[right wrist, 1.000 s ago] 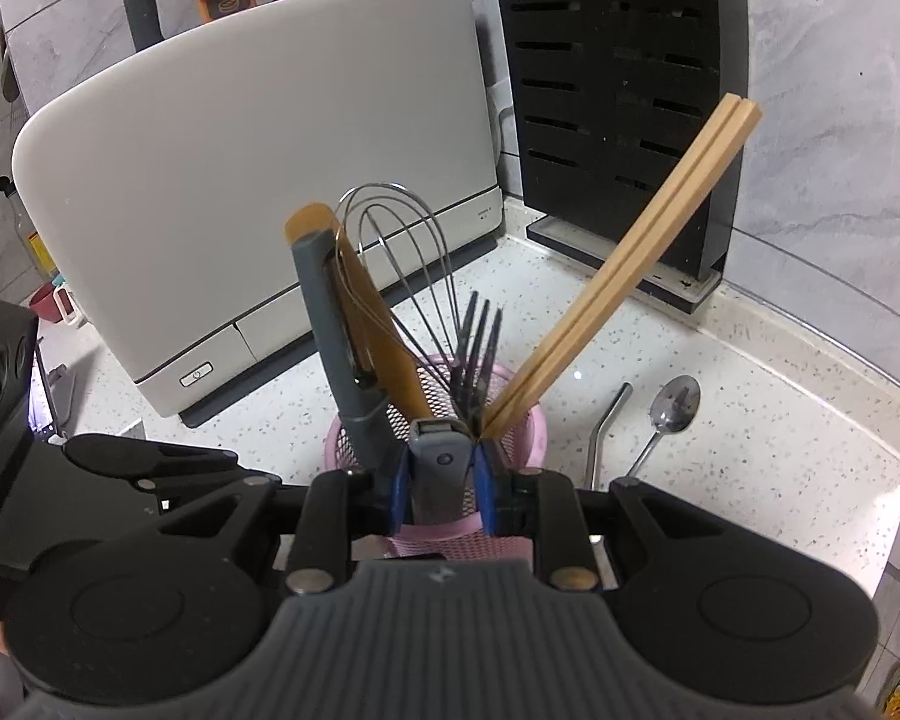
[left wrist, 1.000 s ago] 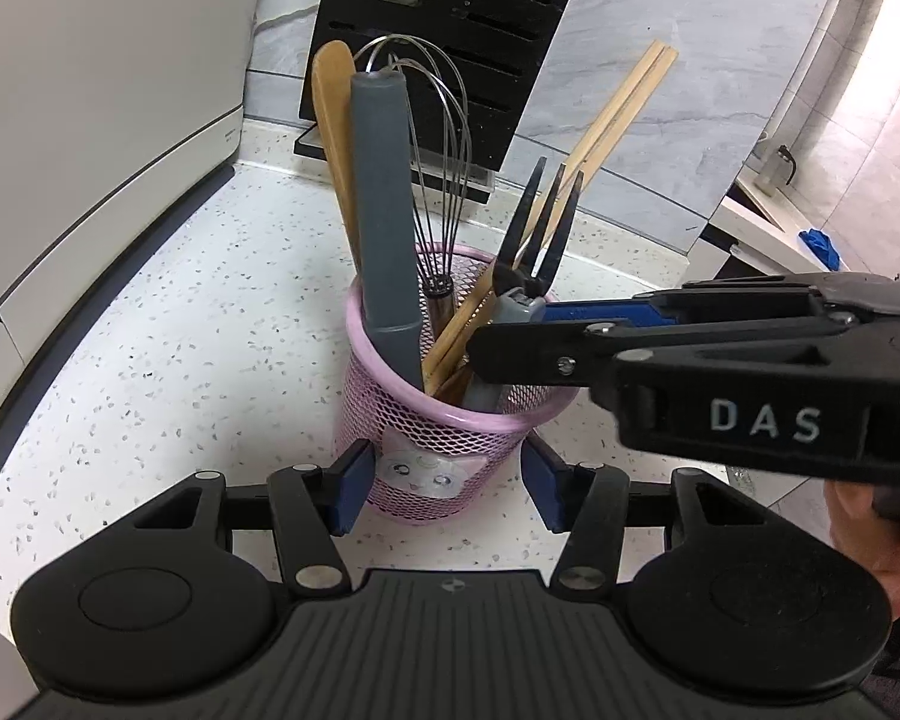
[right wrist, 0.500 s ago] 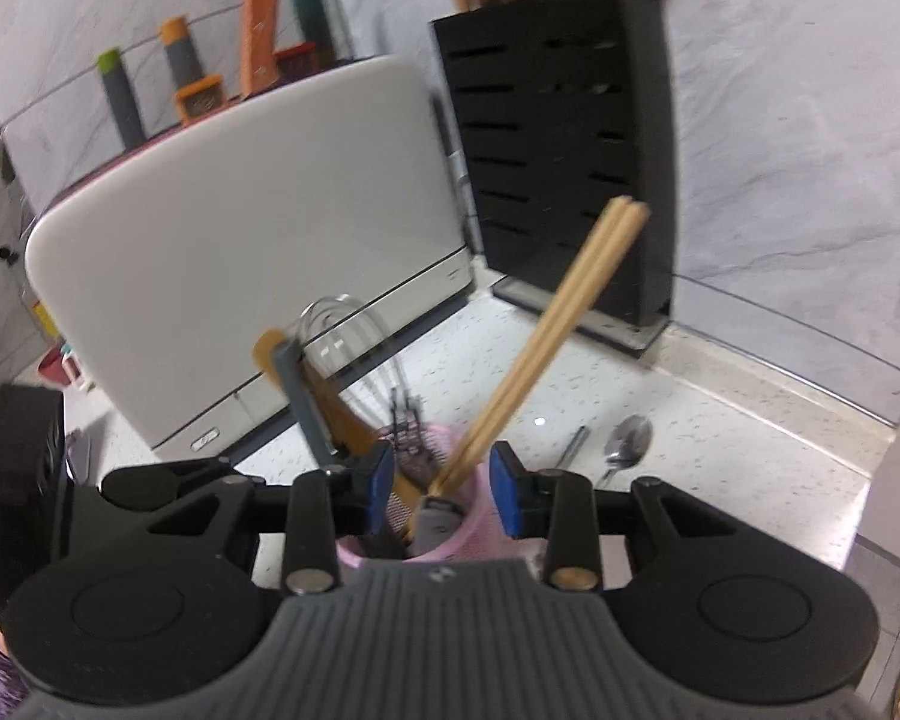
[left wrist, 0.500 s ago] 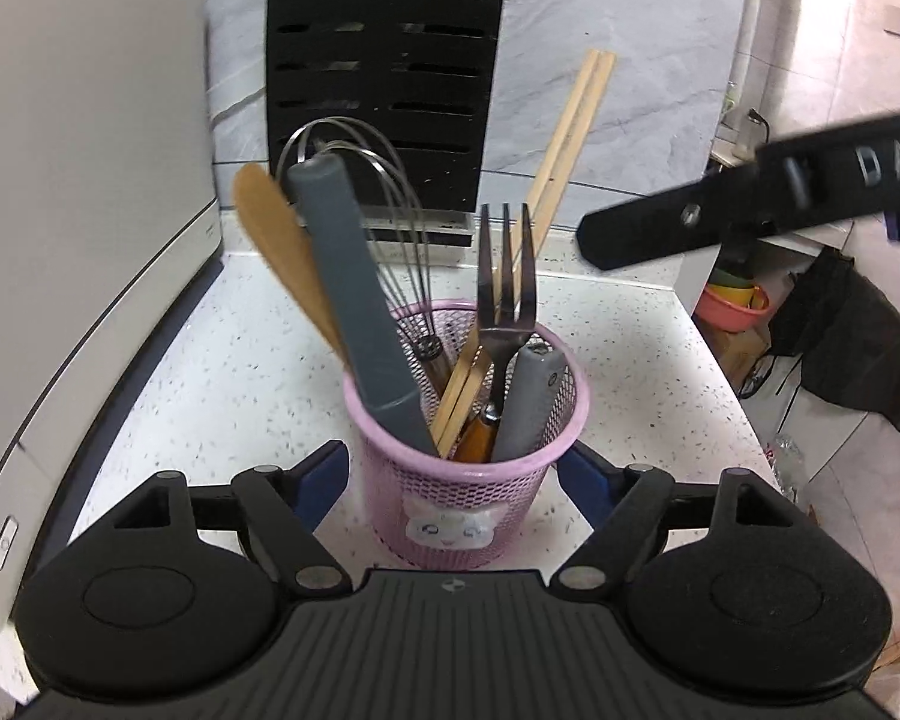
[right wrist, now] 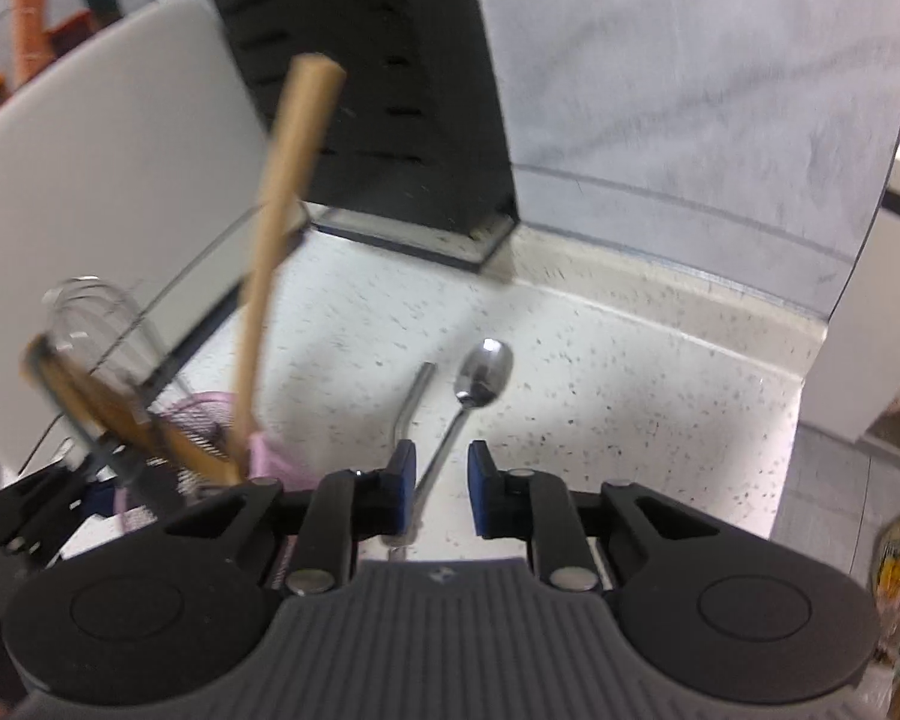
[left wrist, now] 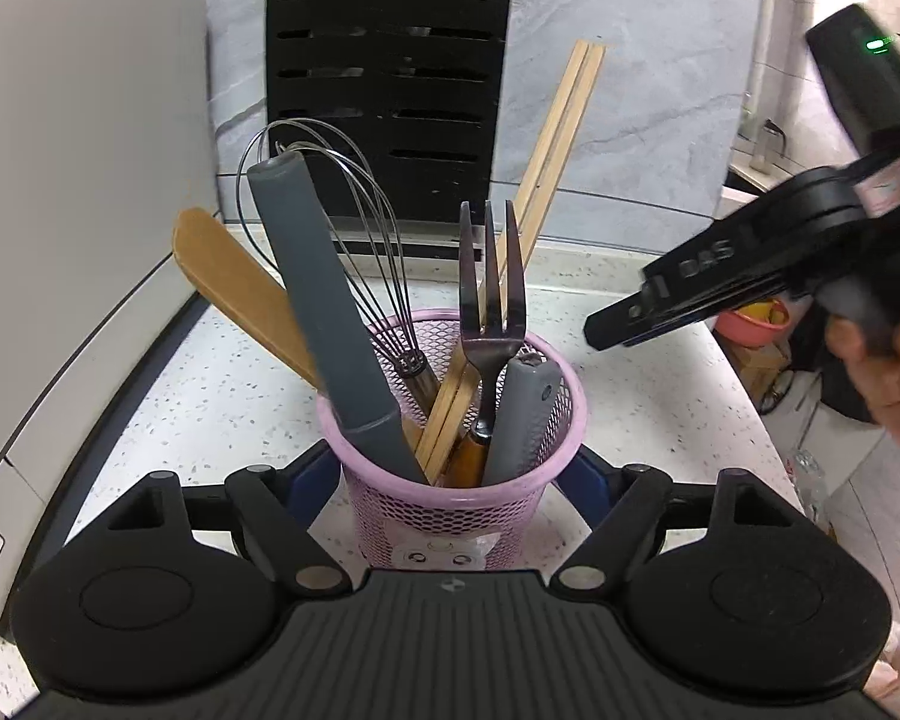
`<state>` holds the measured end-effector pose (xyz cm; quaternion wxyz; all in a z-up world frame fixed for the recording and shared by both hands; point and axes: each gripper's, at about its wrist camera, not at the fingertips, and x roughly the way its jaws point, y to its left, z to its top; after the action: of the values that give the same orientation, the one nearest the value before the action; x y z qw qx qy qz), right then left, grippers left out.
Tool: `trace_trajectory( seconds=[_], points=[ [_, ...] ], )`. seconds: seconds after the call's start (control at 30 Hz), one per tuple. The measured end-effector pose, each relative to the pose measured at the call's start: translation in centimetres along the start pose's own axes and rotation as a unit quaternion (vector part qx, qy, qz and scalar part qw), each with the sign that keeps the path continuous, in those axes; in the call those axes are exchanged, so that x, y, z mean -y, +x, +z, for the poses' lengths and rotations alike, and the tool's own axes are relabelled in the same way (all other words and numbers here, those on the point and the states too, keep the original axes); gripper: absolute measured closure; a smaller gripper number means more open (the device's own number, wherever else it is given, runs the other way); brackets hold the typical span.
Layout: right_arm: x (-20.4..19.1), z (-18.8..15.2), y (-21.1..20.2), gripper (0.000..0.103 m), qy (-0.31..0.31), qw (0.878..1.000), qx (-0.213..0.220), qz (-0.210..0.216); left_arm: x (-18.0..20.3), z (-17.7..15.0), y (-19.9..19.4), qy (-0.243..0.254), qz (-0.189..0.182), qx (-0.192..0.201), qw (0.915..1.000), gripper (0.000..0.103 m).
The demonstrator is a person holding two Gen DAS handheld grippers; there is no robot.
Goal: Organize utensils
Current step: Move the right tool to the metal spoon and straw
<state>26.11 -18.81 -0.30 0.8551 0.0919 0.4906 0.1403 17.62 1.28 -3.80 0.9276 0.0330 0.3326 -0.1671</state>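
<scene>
A pink mesh utensil cup (left wrist: 450, 498) stands between the blue pads of my left gripper (left wrist: 453, 480), which is shut on it. It holds a wire whisk (left wrist: 354, 252), a wooden spatula (left wrist: 234, 294), a grey-handled tool (left wrist: 324, 312), chopsticks (left wrist: 558, 144), a fork (left wrist: 489, 294) and a grey-handled peeler (left wrist: 525, 414). My right gripper (right wrist: 441, 489) is open and empty above the counter, to the right of the cup (right wrist: 210, 414). A metal spoon (right wrist: 477, 384) and a bent metal straw (right wrist: 414, 396) lie on the counter just ahead of it.
A black slotted knife block (left wrist: 384, 72) stands against the marble wall behind the cup. A large white appliance (left wrist: 72, 240) fills the left. The speckled white counter (right wrist: 630, 372) ends at an edge on the right.
My right gripper let go of the grey-handled peeler in the cup, opened, and pulled back to the right, over the spoon and straw. The left gripper stays on the cup.
</scene>
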Motion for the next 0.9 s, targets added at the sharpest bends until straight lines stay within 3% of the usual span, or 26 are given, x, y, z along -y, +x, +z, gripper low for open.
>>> trace_trajectory(
  seconds=[0.4, 0.67, 0.9],
  points=[
    [-1.0, 2.1, 6.7, 0.087, 0.020, 0.997, -0.063, -0.034, -0.3, 0.4, 0.4, -0.018, 0.020, -0.005, 0.9996, 0.012],
    [-1.3, 3.3, 8.7, 0.089, 0.021, 0.993, -0.101, -0.060, 0.1, 0.4, 0.6, -0.018, 0.021, -0.009, 0.9996, 0.012],
    [-1.7, 3.4, 9.0, 0.098, 0.002, 0.991, -0.107, -0.077, 0.3, 0.3, 0.6, -0.018, 0.022, -0.010, 0.9995, 0.012]
  ],
)
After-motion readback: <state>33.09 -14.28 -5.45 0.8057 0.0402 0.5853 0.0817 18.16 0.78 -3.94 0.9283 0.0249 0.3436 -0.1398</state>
